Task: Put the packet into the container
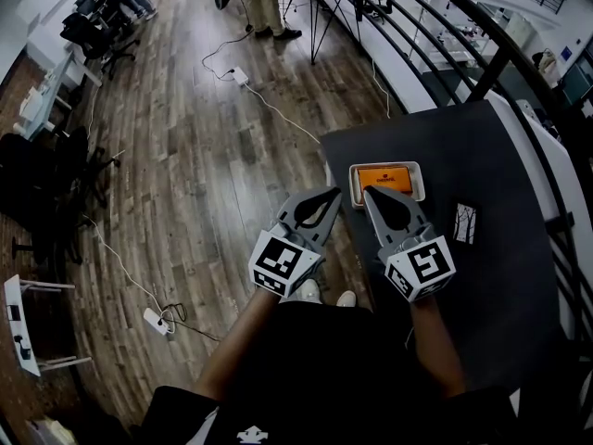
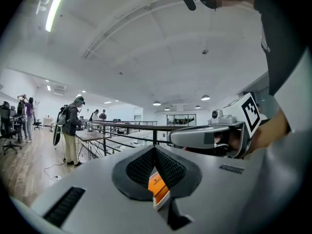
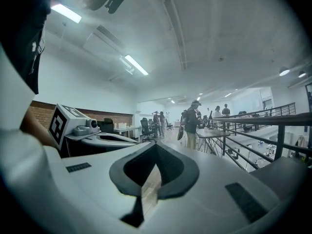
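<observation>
An orange packet lies flat inside a shallow white container near the left edge of the black table. Both grippers hover side by side just short of the container, tips pointing at it. My left gripper is shut and holds nothing. My right gripper is also shut and holds nothing. In the left gripper view the jaws meet, and a strip of the orange packet shows through the slit below them. The right gripper view shows its closed jaws with only wooden floor in the slit.
A small black-and-white packet lies on the table right of the container. Cables and a power strip trail over the wooden floor on the left. A person stands by a far table. A railing runs along the right.
</observation>
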A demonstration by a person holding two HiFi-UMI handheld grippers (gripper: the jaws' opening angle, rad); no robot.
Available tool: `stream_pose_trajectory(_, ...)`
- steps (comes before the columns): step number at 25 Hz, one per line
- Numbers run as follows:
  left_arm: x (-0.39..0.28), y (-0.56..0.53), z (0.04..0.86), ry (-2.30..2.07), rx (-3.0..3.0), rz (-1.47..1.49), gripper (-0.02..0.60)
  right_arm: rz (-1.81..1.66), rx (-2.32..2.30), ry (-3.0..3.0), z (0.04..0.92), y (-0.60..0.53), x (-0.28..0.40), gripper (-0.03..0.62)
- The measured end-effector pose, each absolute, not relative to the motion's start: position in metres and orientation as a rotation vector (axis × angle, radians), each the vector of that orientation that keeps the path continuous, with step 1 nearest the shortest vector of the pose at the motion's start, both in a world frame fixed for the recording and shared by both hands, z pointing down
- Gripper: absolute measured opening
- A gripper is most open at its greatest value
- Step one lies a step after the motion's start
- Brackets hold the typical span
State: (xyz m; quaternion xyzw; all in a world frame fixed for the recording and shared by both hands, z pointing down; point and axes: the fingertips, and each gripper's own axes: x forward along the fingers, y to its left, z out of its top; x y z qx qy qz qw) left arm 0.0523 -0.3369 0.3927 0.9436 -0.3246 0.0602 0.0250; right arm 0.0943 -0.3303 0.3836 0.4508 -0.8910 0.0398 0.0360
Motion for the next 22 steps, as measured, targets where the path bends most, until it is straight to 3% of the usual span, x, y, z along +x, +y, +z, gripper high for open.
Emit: stream_pose_trajectory(22, 0.0621, -0.3340, 0.3928, -0.973, 2.915, 0.177, 0.006, 0.108, 1.407, -2.726, 0.3819, -0.3308, 0.1042, 0.005)
